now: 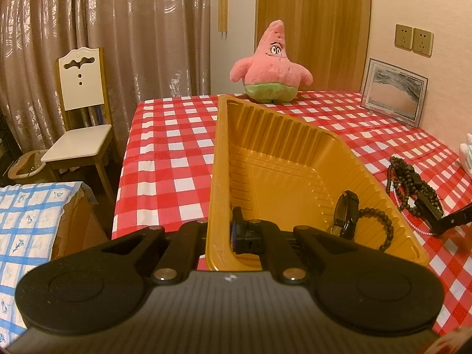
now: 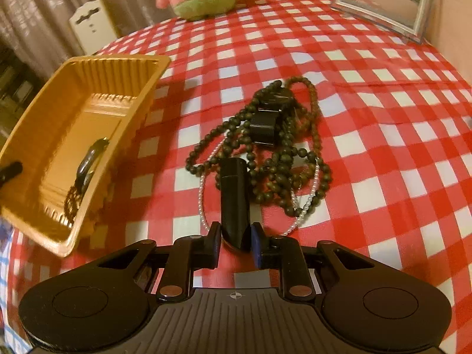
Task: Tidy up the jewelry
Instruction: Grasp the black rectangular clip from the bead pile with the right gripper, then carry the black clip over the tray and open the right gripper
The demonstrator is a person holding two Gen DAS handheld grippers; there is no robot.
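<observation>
A gold plastic tray (image 1: 283,150) sits tilted on the red checked table, and my left gripper (image 1: 219,236) is shut on its near-left rim. Inside lie a black watch (image 1: 346,212) and a dark bead bracelet (image 1: 383,230). The tray (image 2: 44,112) shows at left in the right wrist view. My right gripper (image 2: 235,237) is shut on the end of a black watch strap (image 2: 234,194). That watch runs into a pile of dark bead necklaces (image 2: 265,153) and a thin pearl strand (image 2: 306,206). The pile also shows in the left wrist view (image 1: 413,188).
A pink plush star (image 1: 273,65) stands at the table's far edge. A framed picture (image 1: 393,91) leans at the far right by the wall. A white chair (image 1: 79,112) stands left of the table. A blue checked cloth (image 1: 26,221) covers something at near left.
</observation>
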